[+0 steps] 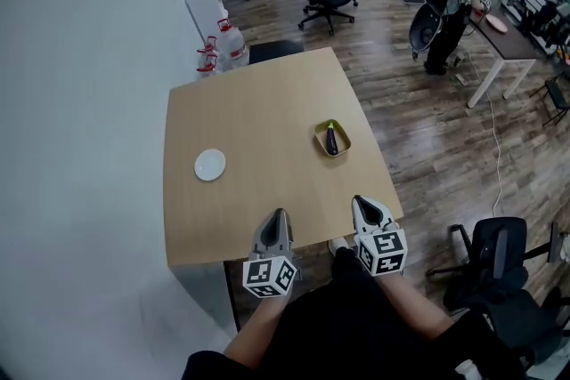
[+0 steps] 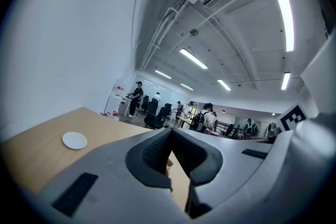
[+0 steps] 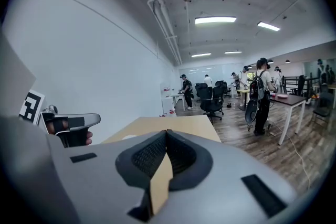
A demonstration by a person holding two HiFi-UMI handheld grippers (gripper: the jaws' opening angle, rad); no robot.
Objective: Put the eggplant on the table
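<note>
1. The table (image 1: 258,102) is seen from above, and both grippers are held over its near edge.
2. The left gripper (image 1: 278,216) is held level. Its jaws are pressed together and nothing is between them.
3. The right gripper (image 1: 360,202) is held just beside it and is pointed a little down. Its jaws are also closed and empty.
4. A yellow dish (image 1: 320,134) is placed on the right half of the table, ahead of the right gripper and well apart from it.
5. A white plate (image 1: 210,165) is placed on the left half, and nothing is seen on it.
6. The eggplant (image 1: 331,141) is laid inside the dish, so it is not yet on the table itself.
7. The task is judged to be at its beginning, because the eggplant is not yet reached. For the next move, the right jaws probably need to be opened, brought forward and down over the dish, and closed across the eggplant. The light dish may be dragged or lifted with it.
</note>
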